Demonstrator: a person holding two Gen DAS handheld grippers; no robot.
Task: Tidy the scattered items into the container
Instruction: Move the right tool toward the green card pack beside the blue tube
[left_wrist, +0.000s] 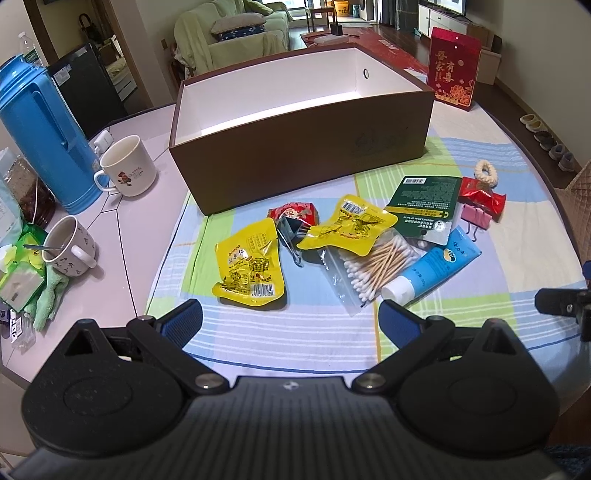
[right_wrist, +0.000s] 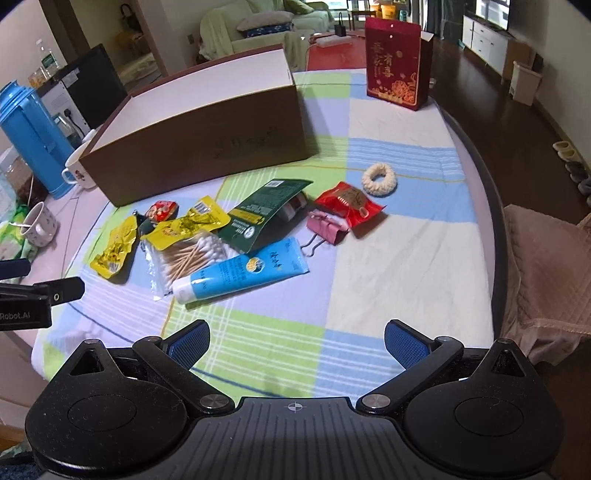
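Left gripper (left_wrist: 290, 321) spread wide, holding nothing, near edge of the table (left_wrist: 140, 229). Ahead, left to right: yellow snack packets (left_wrist: 251, 266), cotton swab bag (left_wrist: 373, 266), blue tube (left_wrist: 432, 269), red packet (left_wrist: 480, 195). Brown box (left_wrist: 295, 147) just beyond, far side. Right gripper (right_wrist: 297, 345) likewise parted, empty.

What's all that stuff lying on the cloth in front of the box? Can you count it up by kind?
Yellow snack packets: 2
Red snack packets: 2
Binder clips, black and pink: 2
Cotton swab bag: 1
Blue tube: 1
Green packet: 1
Cream scrunchie: 1
Total: 10
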